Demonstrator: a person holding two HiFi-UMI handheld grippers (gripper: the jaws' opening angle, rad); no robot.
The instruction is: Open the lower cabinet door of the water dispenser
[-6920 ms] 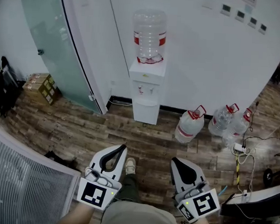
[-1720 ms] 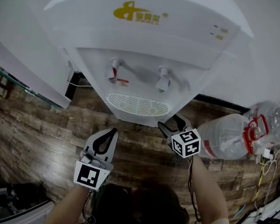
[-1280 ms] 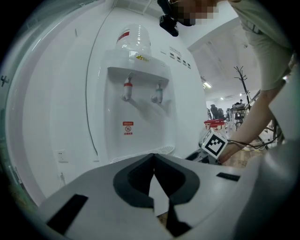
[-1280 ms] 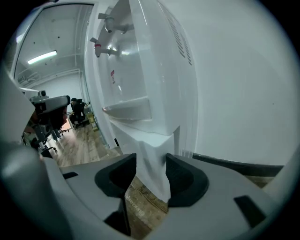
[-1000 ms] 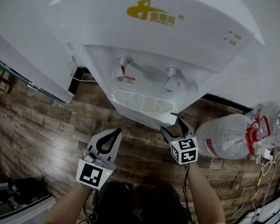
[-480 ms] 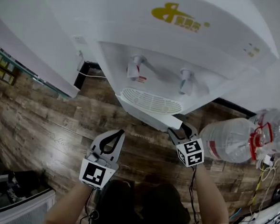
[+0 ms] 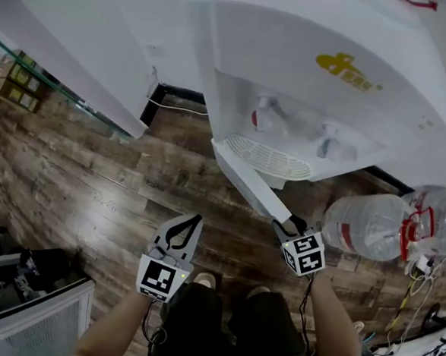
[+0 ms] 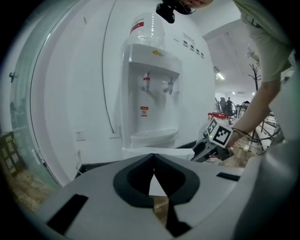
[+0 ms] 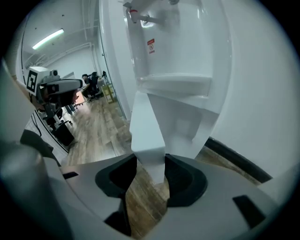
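The white water dispenser [image 7: 329,82] stands against the wall, with taps and a drip tray above its lower cabinet. The lower cabinet door [image 7: 249,183] stands swung out from the body toward me. My right gripper [image 7: 290,225] has just been closing its jaws and is shut on the door's free edge [image 9: 147,126], which fills the gap between the pads. My left gripper [image 7: 192,223] hangs apart to the left over the wood floor, shut and empty, its tips meeting [image 8: 153,155]. The left gripper view shows the dispenser [image 8: 150,93] from the side.
Large water bottles [image 7: 372,226] lie on the floor right of the dispenser, with cables [image 7: 412,301] beyond them. A glass partition [image 7: 34,54] and cardboard boxes [image 7: 20,91] are at the left. My feet [image 7: 200,282] are just below the grippers.
The right jaws closed on the door's edge and the door swung out from the dispenser with the gripper. Both grippers drew back toward me, and the head view shifted.
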